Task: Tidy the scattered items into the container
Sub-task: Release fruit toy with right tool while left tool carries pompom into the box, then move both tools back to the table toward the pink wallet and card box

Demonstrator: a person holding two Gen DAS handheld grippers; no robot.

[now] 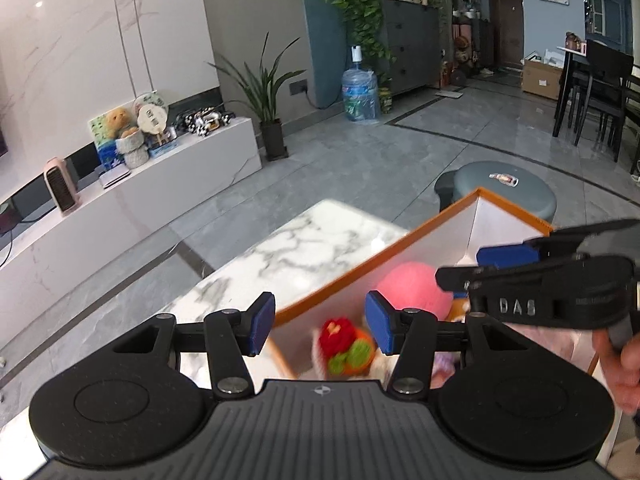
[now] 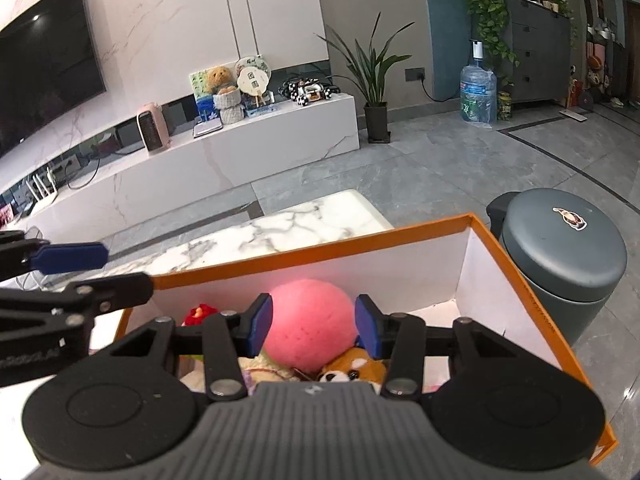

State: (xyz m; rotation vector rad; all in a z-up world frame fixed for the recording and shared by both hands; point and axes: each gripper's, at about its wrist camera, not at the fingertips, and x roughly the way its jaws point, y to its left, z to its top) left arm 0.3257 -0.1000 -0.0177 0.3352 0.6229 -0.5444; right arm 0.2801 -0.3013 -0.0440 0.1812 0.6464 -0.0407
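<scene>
An orange-rimmed box (image 1: 344, 276) (image 2: 320, 248) with white inner walls stands on a marble table (image 1: 288, 252) (image 2: 256, 236). In it lie a pink ball (image 1: 412, 288) (image 2: 310, 326), a red, green and orange knitted toy (image 1: 346, 344) (image 2: 198, 313) and a brown plush fox (image 2: 352, 368). My left gripper (image 1: 320, 322) is open and empty over the box's near left edge, above the knitted toy. My right gripper (image 2: 313, 326) is open over the box, with the pink ball showing between its fingers; I cannot tell whether they touch it. It also shows in the left wrist view (image 1: 500, 266).
A grey round stool (image 1: 504, 188) (image 2: 560, 256) stands right behind the box. A white TV bench (image 1: 132, 196) (image 2: 208, 152) with a small pink heater (image 2: 153, 127) and toys runs along the far wall. A potted plant (image 1: 272, 120) and a water jug (image 1: 359, 94) stand on the floor.
</scene>
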